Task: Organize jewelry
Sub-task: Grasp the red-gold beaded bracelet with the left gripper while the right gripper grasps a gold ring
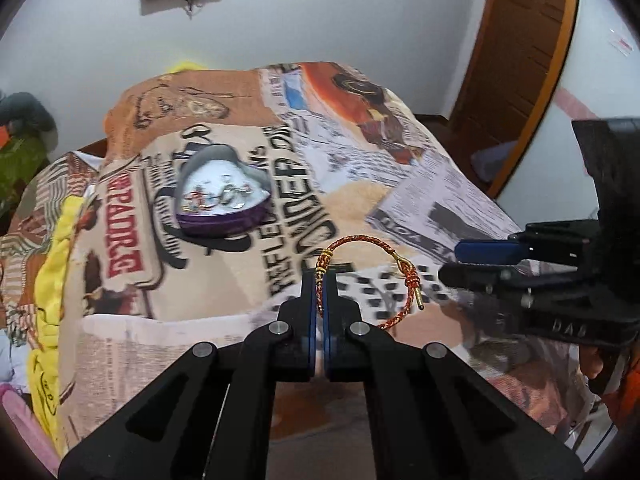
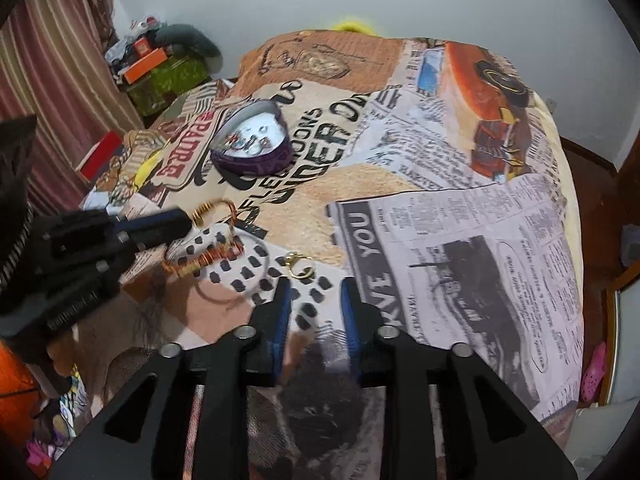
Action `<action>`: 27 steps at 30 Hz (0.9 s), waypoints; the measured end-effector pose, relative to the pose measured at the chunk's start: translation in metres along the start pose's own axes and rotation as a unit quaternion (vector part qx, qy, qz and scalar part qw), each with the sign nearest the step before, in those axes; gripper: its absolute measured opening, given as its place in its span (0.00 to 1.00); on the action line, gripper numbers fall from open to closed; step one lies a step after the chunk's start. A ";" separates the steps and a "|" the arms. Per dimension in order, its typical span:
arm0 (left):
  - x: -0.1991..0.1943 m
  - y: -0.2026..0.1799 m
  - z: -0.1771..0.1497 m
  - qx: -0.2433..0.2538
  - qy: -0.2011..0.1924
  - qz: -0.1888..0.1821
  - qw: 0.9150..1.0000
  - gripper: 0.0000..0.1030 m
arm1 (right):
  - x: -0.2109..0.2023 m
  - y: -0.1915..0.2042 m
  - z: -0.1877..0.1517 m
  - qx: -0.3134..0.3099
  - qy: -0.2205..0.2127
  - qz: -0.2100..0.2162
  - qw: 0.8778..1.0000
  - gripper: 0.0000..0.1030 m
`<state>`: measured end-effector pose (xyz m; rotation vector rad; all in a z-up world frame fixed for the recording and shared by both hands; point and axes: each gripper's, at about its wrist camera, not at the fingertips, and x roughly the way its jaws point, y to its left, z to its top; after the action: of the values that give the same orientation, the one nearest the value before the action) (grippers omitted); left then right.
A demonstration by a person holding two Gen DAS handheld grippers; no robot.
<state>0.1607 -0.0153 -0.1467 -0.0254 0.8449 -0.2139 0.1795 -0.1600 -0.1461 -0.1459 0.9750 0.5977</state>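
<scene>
My left gripper (image 1: 319, 276) is shut on a red-and-gold braided bracelet (image 1: 362, 241), which arcs up and to the right above the printed blanket; it also shows blurred in the right wrist view (image 2: 216, 240), held by the left gripper (image 2: 182, 220). A purple heart-shaped tin (image 1: 224, 200) holding several pieces of jewelry sits further back on the left; it also shows in the right wrist view (image 2: 256, 144). My right gripper (image 2: 314, 284) is open and empty, just short of a small gold ring-like piece (image 2: 298, 266) lying on the blanket. The right gripper shows in the left wrist view (image 1: 460, 264).
The blanket (image 2: 440, 200) covers a raised bed or table. Clutter, an orange box (image 2: 146, 64) and a green bag stand at the back left by a striped curtain. A wooden door (image 1: 520, 60) is at the right. A red box (image 2: 100, 154) lies at the left edge.
</scene>
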 end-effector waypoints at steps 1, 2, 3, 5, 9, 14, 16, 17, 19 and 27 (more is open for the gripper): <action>0.000 0.004 -0.001 -0.004 0.000 0.002 1.000 0.01 | 0.004 0.004 0.001 -0.008 0.002 -0.003 1.000 0.31; -0.001 0.007 -0.001 -0.007 0.000 0.003 1.000 0.01 | 0.006 0.006 0.002 -0.013 0.004 -0.005 1.000 0.31; -0.001 0.011 -0.002 -0.011 0.001 0.006 1.000 0.01 | 0.011 0.008 0.004 -0.019 0.007 -0.011 1.000 0.31; -0.001 0.016 -0.004 -0.015 0.001 0.007 1.000 0.01 | 0.016 0.009 0.007 -0.019 0.012 -0.014 1.000 0.31; -0.002 0.023 -0.006 -0.022 -0.001 0.007 1.000 0.01 | 0.030 0.007 0.010 -0.013 0.027 -0.012 0.999 0.30; 0.000 0.028 -0.007 -0.028 -0.001 0.004 1.000 0.01 | 0.036 0.012 0.007 -0.026 0.026 -0.015 0.999 0.31; 0.002 0.028 -0.008 -0.029 -0.001 0.003 1.000 0.01 | 0.036 0.012 0.008 -0.026 0.025 -0.011 0.999 0.30; 0.003 0.028 -0.008 -0.030 -0.001 0.002 1.000 0.01 | 0.036 0.012 0.007 -0.026 0.024 -0.009 0.999 0.30; 0.002 0.028 -0.008 -0.032 -0.002 0.000 0.999 0.01 | 0.037 0.012 0.007 -0.027 0.024 -0.002 0.999 0.18; -0.003 0.029 -0.006 -0.036 -0.009 0.004 0.999 0.01 | 0.036 0.018 0.006 -0.041 0.019 -0.013 0.999 0.14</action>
<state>0.1596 0.0144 -0.1513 -0.0920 0.8344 -0.1753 0.1894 -0.1283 -0.1688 -0.2433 0.9843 0.6139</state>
